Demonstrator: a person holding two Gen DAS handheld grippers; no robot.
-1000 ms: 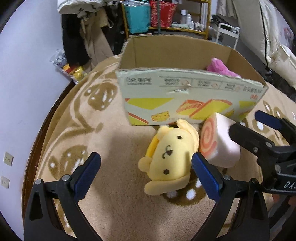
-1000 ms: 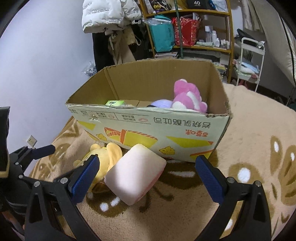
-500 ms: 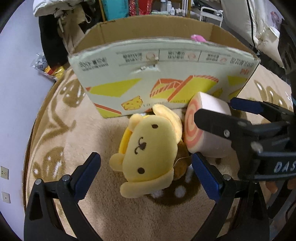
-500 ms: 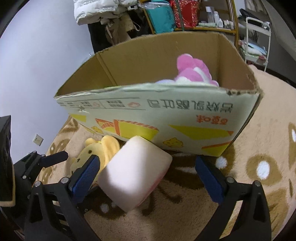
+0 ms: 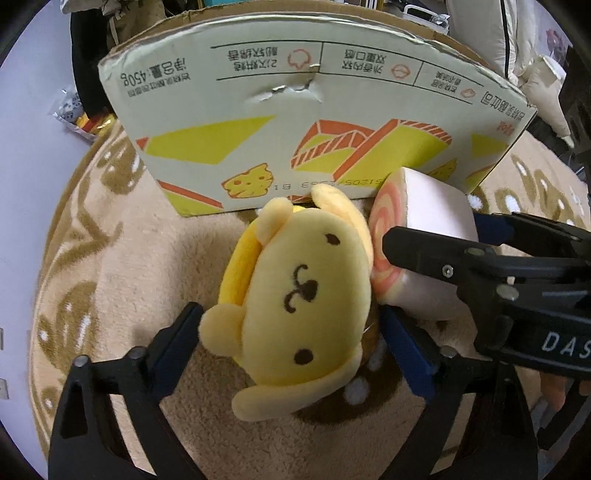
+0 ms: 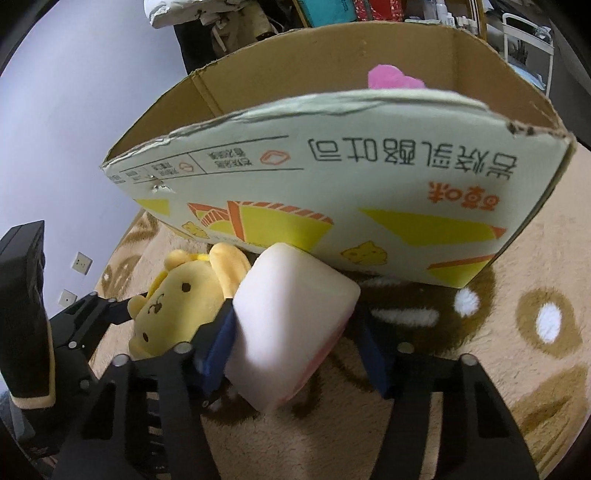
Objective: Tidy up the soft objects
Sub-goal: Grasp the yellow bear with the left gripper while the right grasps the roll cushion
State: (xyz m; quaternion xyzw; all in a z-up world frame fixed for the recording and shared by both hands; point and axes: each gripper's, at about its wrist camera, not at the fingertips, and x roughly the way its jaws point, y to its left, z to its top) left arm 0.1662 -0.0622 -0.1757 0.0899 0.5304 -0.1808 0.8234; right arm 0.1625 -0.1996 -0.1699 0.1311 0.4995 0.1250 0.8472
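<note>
A yellow dog plush (image 5: 303, 295) lies on the carpet in front of the cardboard box (image 5: 306, 122). My left gripper (image 5: 291, 350) straddles it, blue pads against both its sides. A pink swirl-roll cushion (image 5: 424, 236) lies beside it to the right. In the right wrist view my right gripper (image 6: 295, 343) has closed in on that cushion (image 6: 291, 321), pads pressing its sides. The yellow plush (image 6: 177, 295) shows at the left there, and a pink plush (image 6: 391, 75) peeks over the box (image 6: 351, 184) rim.
The beige patterned carpet (image 5: 122, 280) covers the floor. The box stands just beyond both toys. A lilac wall (image 6: 74, 110) is at the left, hanging clothes and shelves (image 6: 332, 11) behind the box.
Both grippers moved forward and down onto the toys. The jaws of each narrowed from wide open to closed on the plush and the cushion.
</note>
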